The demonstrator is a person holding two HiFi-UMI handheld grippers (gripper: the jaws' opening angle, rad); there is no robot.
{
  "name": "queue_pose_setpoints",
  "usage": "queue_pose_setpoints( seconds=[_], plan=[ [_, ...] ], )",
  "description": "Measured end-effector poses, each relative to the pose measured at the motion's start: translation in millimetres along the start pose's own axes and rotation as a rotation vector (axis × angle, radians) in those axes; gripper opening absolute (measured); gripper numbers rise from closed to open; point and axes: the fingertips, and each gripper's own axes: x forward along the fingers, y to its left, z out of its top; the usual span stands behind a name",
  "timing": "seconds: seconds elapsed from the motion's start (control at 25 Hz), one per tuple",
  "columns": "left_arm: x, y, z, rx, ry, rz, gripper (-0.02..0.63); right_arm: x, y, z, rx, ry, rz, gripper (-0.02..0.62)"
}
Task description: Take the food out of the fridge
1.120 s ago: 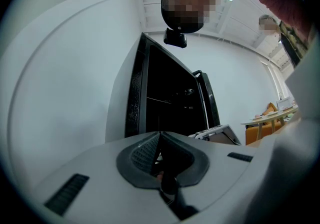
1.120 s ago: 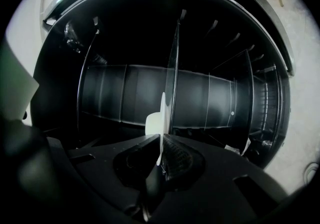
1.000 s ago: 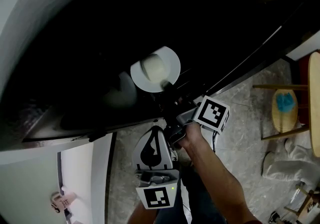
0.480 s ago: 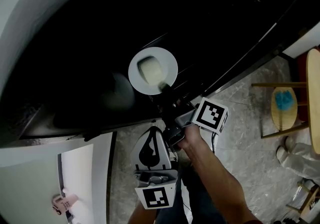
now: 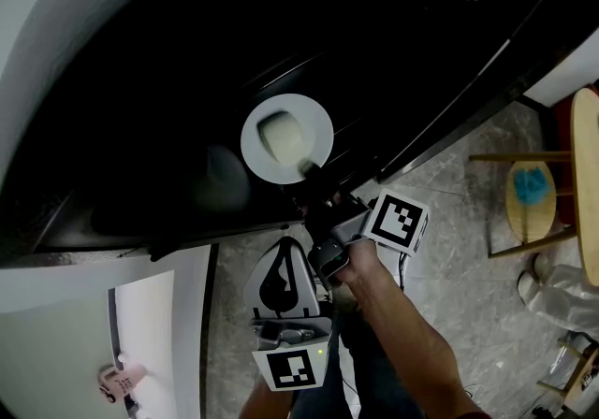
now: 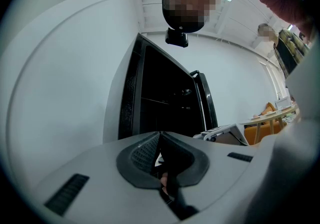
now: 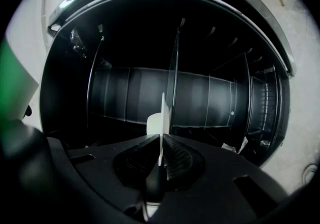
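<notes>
- Left hand-held gripper (image 5: 292, 244) hung lowest in the head view, close to the person's body. Its jaws were pressed together with nothing between them.
- Right hand (image 5: 360, 263) held the handle of the right hand-held gripper (image 5: 311, 169), which reached forward just past the left one.
- Right hand-held gripper was clenched on the near rim of a white plate (image 5: 314, 122). In the right gripper view the rim showed edge-on between the two jaws.
- Food (image 5: 279, 134), one pale blurred piece, lay on the plate near its middle.
- Plate and food sat over the dark opening of the fridge (image 5: 168, 62), near its front edge. Whether the plate rested on a shelf could not be told.
- Fridge interior beyond the plate was unlit, with thin shelf edges across it.
- Speckled floor (image 5: 449, 258) lay to the right, with a wooden stool (image 5: 524, 235) well apart from the fridge.
</notes>
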Motion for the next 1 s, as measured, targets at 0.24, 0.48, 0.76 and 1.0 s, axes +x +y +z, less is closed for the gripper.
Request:
queue_pose_setpoints(
  seconds=[0.24, 0.48, 0.76, 1.0],
  plan=[
    [-3, -10, 1, 0.002, -0.006, -0.003, 0.014, -16, -1, 1, 0.013, 0.001, 0.006, 0.035],
    [-3, -14, 1, 0.005, -0.002, -0.006, 0.014, -28, 0, 3, 0.022, -0.006, 0.018, 0.035],
    [0, -19, 2, 0.007, -0.005, -0.011, 0.014, -42, 3, 5, 0.031, -0.012, 0.026, 0.035],
    [2, -26, 4, 0.007, -0.011, -0.019, 0.014, -59, 6, 10, 0.042, -0.024, 0.033, 0.035]
  ],
)
